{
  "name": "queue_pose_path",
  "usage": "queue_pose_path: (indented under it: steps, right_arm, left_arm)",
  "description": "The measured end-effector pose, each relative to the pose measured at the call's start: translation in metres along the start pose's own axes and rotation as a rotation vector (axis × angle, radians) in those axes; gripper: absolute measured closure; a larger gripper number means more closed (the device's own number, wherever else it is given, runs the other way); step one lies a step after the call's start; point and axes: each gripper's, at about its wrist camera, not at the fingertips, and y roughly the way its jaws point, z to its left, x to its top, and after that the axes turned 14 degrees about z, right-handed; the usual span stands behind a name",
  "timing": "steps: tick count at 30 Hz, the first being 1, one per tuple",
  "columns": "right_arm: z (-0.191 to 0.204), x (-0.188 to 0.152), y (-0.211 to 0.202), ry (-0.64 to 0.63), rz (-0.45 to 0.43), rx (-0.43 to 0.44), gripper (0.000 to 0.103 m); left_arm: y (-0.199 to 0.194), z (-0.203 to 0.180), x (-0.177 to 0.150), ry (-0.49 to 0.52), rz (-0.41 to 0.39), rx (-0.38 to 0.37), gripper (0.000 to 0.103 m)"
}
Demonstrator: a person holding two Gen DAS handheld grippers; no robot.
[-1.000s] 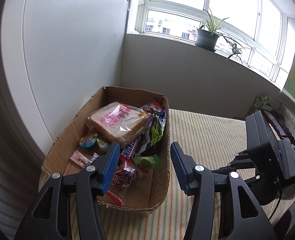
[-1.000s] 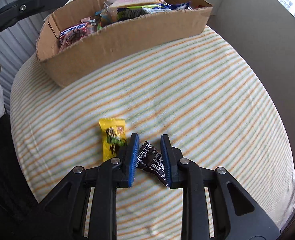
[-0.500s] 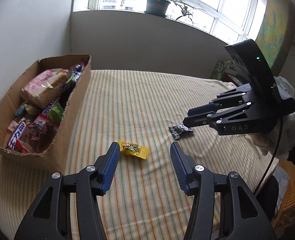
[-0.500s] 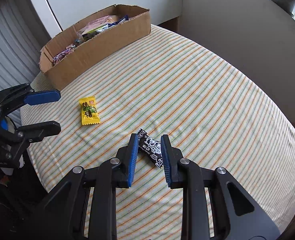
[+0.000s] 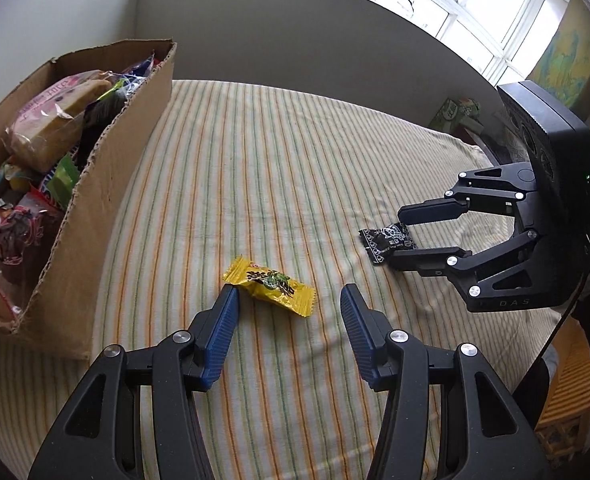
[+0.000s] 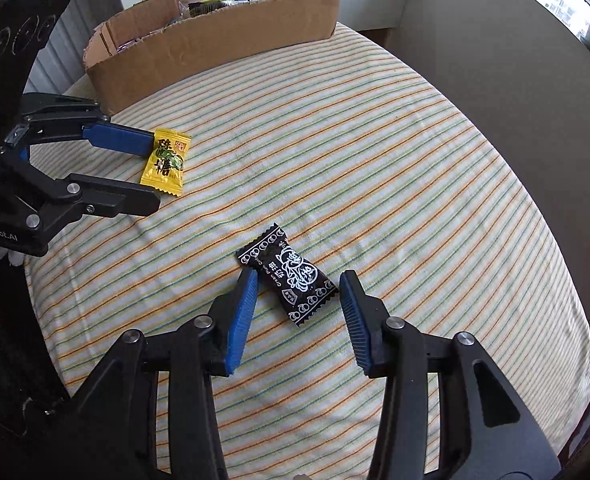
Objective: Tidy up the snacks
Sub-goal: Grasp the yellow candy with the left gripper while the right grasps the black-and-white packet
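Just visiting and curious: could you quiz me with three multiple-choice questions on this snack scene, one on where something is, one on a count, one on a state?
1. Where does the yellow candy lie?
A. in the cardboard box
B. on the striped cloth
C. on the windowsill

2. How many wrapped candies lie on the cloth?
A. one
B. two
C. four

3. The right tool and the black candy:
A. clamped on it
B. pads apart, candy between
C. far away

Answers: 1 B, it rests on the stripes outside the box. 2 B, one yellow, one black. 3 B, gaps show at both pads.
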Motion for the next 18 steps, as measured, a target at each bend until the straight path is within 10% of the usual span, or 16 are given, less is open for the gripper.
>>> queue_pose_path:
  steps: [18]
  right_arm:
    - [-0.024, -0.009, 0.000, 0.123, -0.028, 0.014, 0.071]
  left_arm:
    - [0.023, -0.030, 0.013, 0.123, 0.005, 0.189, 0.063]
